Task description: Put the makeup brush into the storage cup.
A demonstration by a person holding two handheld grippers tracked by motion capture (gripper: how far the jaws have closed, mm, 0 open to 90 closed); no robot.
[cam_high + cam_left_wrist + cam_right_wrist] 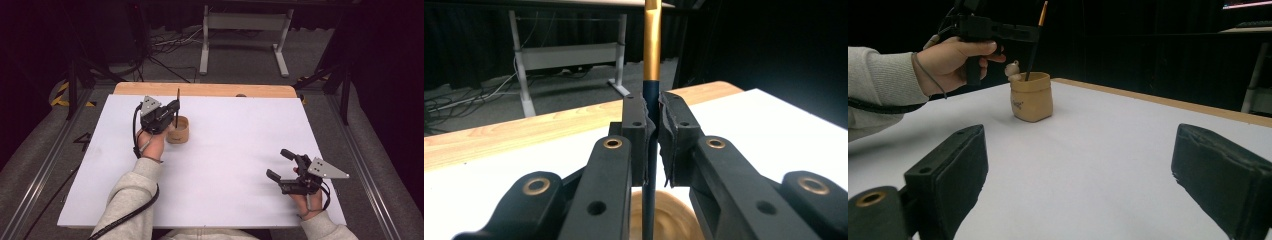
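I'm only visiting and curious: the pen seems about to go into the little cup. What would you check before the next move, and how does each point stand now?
1. Left hand-held gripper clamped on the pen: ok.
2. Pen upright: ok, leaning slightly.
3. Pen over the tan cup: ok.
4. Pen tip touching the cup's bottom: cannot tell.
5. Cup standing upright on the white table: ok.
6. Right hand-held gripper open and well away: ok.

white table top (225,165) | wooden edge (210,90) | grey stand (245,22), perhaps a desk frame
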